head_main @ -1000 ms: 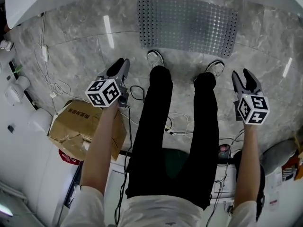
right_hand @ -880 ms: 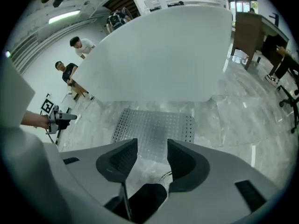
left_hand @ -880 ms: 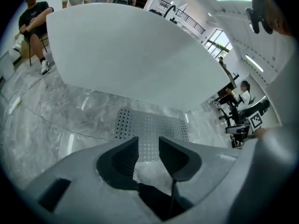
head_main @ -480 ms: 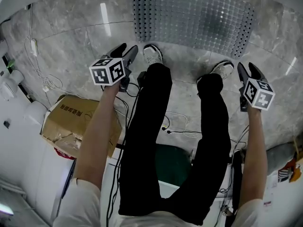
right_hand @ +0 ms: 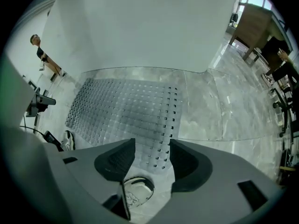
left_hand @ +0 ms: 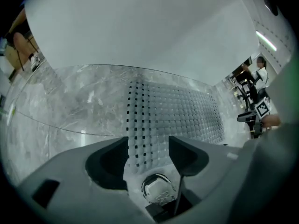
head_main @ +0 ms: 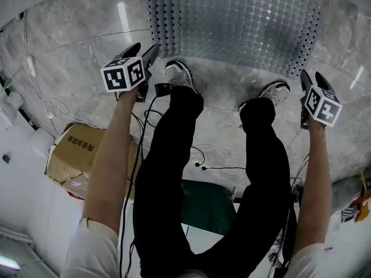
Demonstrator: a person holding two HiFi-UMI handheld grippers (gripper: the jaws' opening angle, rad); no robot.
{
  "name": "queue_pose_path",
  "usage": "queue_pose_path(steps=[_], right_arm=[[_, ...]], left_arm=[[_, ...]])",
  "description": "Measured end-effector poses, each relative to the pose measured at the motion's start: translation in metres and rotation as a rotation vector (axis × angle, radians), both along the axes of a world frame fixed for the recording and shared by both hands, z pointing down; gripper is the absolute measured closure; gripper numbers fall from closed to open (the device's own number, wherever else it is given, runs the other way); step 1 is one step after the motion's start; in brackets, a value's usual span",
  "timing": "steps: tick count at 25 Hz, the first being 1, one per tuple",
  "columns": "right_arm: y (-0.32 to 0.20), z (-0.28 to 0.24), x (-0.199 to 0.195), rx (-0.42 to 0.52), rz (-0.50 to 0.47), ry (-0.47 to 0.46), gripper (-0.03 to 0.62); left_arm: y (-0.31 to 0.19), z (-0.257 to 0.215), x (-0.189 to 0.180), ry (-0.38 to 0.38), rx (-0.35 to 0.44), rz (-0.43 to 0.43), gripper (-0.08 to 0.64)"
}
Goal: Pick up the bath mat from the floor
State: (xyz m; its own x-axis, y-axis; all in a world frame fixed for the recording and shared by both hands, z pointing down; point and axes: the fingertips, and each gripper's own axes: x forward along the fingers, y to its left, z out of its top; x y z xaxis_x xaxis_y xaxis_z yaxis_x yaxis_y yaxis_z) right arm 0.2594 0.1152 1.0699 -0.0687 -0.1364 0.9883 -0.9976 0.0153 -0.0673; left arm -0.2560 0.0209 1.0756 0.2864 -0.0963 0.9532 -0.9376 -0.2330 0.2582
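The bath mat (head_main: 232,22) is a translucent grey sheet with rows of holes, lying flat on the marble floor just ahead of my shoes. My left gripper (head_main: 145,51) hovers above its near left corner. Its jaws are opening, with nothing between them. My right gripper (head_main: 311,77) hovers by the near right corner, and its jaws are also opening and empty. In the left gripper view the mat (left_hand: 173,111) shows through the gap of the left gripper (left_hand: 148,153). In the right gripper view the mat (right_hand: 121,108) lies beyond the right gripper (right_hand: 153,160).
My two shoes (head_main: 177,74) (head_main: 275,90) stand right at the mat's near edge. A cardboard box (head_main: 72,155) and loose cables (head_main: 203,155) lie behind my legs at the left. A white wall (left_hand: 140,27) rises beyond the mat.
Both grippers have moved forward and now reach the mat's near edge. The mat fills more of the head view. The left jaws have spread much wider, the right ones a little.
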Motion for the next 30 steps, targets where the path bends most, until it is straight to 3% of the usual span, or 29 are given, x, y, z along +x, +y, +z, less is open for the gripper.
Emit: queue_pose_path(steps=[4, 11, 16, 24, 30], right_arm=[[0.000, 0.021, 0.008, -0.002, -0.026, 0.025, 0.394], [-0.011, 0.055, 0.030, 0.003, -0.046, 0.051, 0.383], [-0.015, 0.079, 0.043, 0.017, -0.005, 0.054, 0.380], [-0.025, 0.111, 0.058, 0.030, 0.048, 0.032, 0.374], [-0.027, 0.133, 0.055, -0.012, 0.035, 0.017, 0.362]], left_arm=[[-0.014, 0.024, -0.001, -0.054, 0.013, 0.048, 0.264], [-0.033, 0.069, -0.006, -0.095, 0.026, 0.038, 0.227], [-0.049, 0.094, -0.018, -0.121, 0.040, -0.012, 0.230], [-0.060, 0.123, -0.002, -0.022, 0.016, 0.009, 0.244], [-0.061, 0.136, -0.006, -0.024, -0.016, 0.004, 0.250]])
